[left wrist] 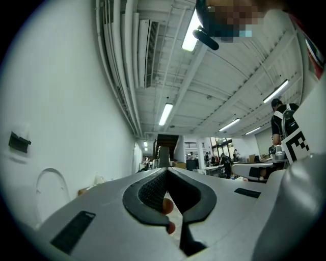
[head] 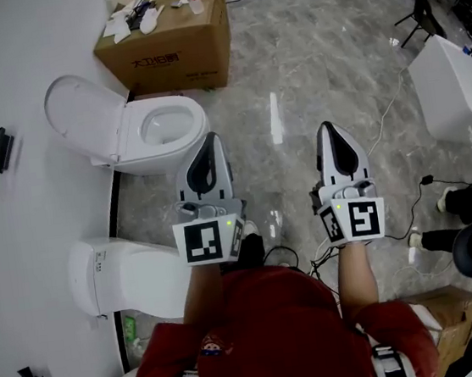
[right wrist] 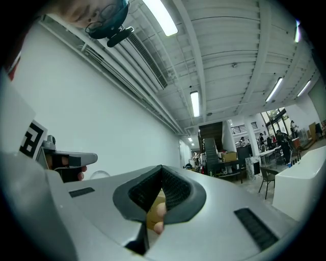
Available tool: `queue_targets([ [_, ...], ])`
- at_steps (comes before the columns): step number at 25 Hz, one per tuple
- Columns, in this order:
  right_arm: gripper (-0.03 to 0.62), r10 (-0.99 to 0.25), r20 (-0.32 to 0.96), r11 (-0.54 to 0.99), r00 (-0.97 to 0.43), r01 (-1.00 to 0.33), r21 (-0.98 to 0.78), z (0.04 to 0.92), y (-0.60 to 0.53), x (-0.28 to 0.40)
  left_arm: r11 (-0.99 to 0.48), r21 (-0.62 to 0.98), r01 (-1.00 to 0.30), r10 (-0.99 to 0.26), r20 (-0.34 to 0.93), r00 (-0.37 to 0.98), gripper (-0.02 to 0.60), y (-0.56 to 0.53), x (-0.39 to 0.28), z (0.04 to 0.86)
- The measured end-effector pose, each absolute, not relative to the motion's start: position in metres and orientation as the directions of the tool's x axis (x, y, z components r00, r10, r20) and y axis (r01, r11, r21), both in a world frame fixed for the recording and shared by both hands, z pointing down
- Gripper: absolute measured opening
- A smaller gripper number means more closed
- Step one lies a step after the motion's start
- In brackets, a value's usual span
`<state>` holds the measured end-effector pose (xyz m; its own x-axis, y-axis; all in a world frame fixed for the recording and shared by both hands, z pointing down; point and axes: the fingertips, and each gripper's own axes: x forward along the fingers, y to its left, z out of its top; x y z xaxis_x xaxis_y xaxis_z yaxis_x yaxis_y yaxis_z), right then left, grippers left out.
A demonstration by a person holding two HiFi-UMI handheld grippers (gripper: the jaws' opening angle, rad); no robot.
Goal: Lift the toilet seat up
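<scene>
White toilet [head: 132,141] sits against the wall [head: 18,219], ahead and to the left of both tools, near the left one and not touched by either. Its lid [head: 82,117] stands open toward the wall, and the toilet seat [head: 177,114] looks to be lying down on the bowl rim, though I can't be sure from the head view. Cardboard box [head: 171,42] is just behind the toilet with small items on top. A second toilet [head: 127,278] with its lid shut is nearer the person, also at the wall, beside the left forearm. Left tool [head: 211,139] is held out over the grey stone floor [head: 288,57]; in its own view [left wrist: 167,169] the jaw tips meet and nothing is between them, so it's clenched and empty. Right tool [head: 327,127] is parallel to it, well apart, and in its own view [right wrist: 162,167] the jaws are likewise closed on nothing. Both point roughly level into the room. The raised lid also shows at the lower left of the left gripper view, by the wall. The person's red shirt [head: 253,326] fills the bottom of the head view.
</scene>
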<state>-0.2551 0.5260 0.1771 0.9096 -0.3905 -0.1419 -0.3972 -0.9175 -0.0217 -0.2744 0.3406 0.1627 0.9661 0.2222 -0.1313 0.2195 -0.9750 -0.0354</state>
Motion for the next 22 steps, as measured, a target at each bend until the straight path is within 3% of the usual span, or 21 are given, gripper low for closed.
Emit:
queue_targets([
  [22,0.009,-0.39,-0.085,-0.921,0.917,-0.39,0.017,0.189,0.419,-0.131,-0.975,-0.012,0.222,0.221,-0.135,0.966,0.008,0.241,-0.155,0.17],
])
